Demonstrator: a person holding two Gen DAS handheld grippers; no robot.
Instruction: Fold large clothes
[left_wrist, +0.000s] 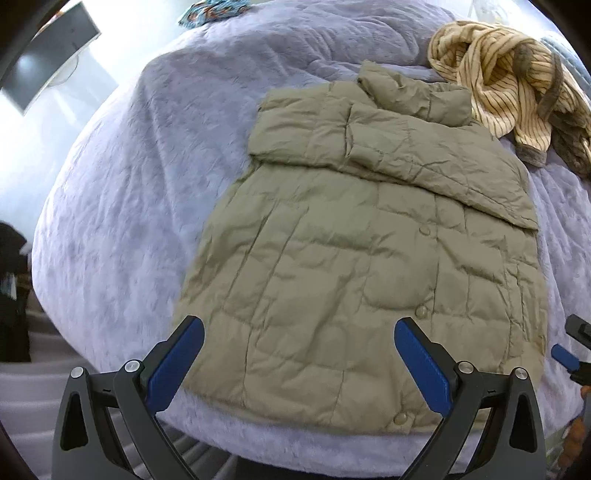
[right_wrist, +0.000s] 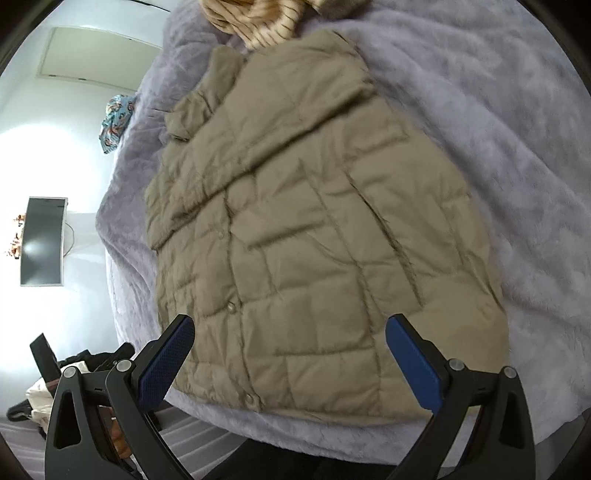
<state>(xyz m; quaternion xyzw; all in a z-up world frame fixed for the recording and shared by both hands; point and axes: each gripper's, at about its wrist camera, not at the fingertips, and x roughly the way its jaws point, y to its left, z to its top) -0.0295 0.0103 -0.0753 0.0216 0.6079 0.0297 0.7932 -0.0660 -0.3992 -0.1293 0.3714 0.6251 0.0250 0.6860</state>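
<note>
I am holding the left claw (left_wrist: 299, 332) wide open above the hem of the jacket (left_wrist: 362, 266), with nothing between its blue pads (left_wrist: 173, 365). The jacket is lying flat on the bed (left_wrist: 110, 192), front up, snaps (left_wrist: 421, 312) fastened, both sleeves folded across the chest. Its collar is pointing away from me, touching a striped garment (left_wrist: 495, 85) heaped at the far right. A patterned cloth (left_wrist: 210, 11) is sitting at the far edge of the bed, well apart from the jacket. I am holding the right claw (right_wrist: 290, 328) fully open over the hem's right portion, gripping nothing. In the right wrist view, a monitor (right_wrist: 42, 240) is hanging on the wall at left.
</note>
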